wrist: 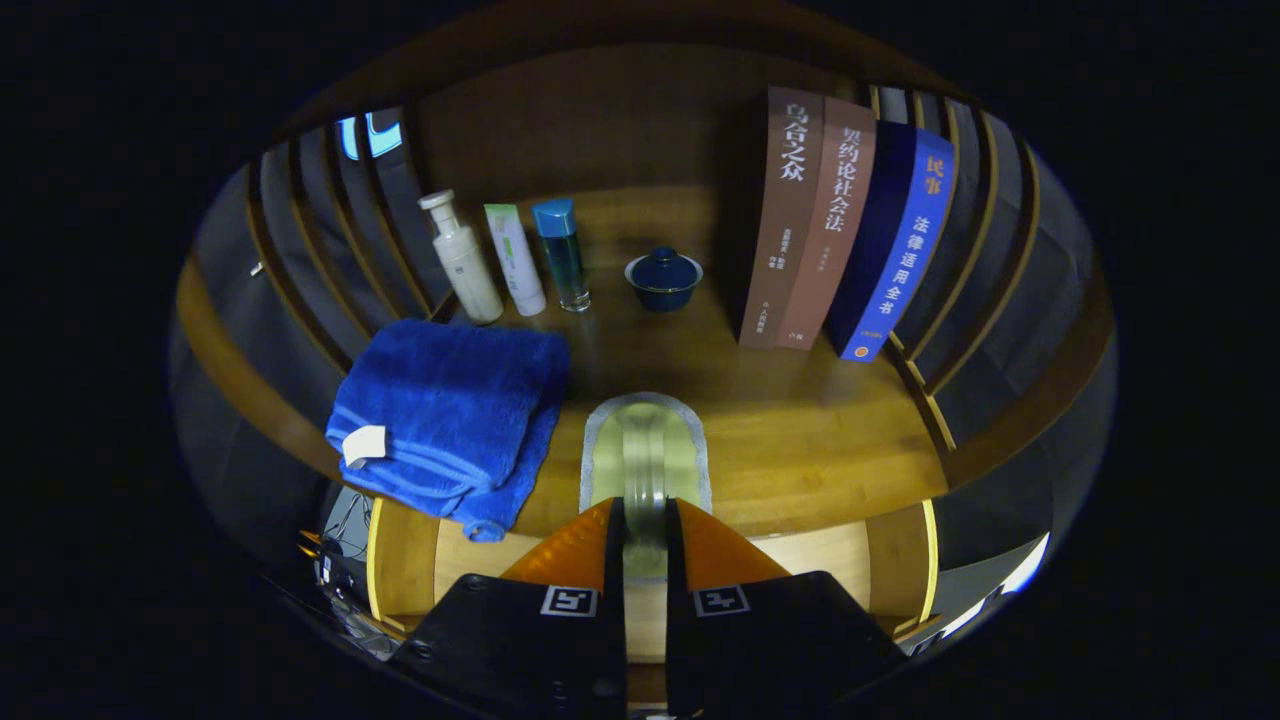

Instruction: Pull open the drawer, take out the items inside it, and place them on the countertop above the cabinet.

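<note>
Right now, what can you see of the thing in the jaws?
A flat grey-rimmed sponge with a pale green face, rounded at its far end. It stands on edge, pinched between the jaws of the gripper, and sticks out ahead of them above the wooden countertop, beside the folded blue towel. Whether it touches the wood is unclear.

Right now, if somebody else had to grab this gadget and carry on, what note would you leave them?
Gripper: fingers shut on a pale flat item, held over the countertop.
Drawer: pulled open below the counter edge; its inside is hidden behind the fingers.
Done: drawer opened. A folded blue towel already lies on the counter, left of the fingers.
Left: set the held item down on the counter, then check the drawer for more.
</note>
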The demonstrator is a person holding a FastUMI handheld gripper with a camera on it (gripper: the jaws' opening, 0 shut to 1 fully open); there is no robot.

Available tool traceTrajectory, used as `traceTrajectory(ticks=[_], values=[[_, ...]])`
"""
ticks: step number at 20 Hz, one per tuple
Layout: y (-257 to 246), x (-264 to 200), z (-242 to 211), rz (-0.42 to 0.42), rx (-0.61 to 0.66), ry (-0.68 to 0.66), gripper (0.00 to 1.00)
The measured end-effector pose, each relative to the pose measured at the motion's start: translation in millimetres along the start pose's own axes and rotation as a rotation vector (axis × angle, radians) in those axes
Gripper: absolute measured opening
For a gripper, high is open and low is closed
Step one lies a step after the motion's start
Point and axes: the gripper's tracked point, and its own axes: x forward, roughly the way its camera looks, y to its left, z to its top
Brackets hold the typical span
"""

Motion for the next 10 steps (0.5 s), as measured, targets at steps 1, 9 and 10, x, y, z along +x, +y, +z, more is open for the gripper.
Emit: traceTrajectory(ticks=[1, 9, 10], values=[[-0.1, 6.2, 2.5, 0.0, -0.002, 0.009, 0.2], [-5.7, 31.8, 18.5, -0.027, -0.004, 0.027, 0.2], [-5.8, 33.1, 20.1, -0.028, -0.004, 0.026, 0.2]])
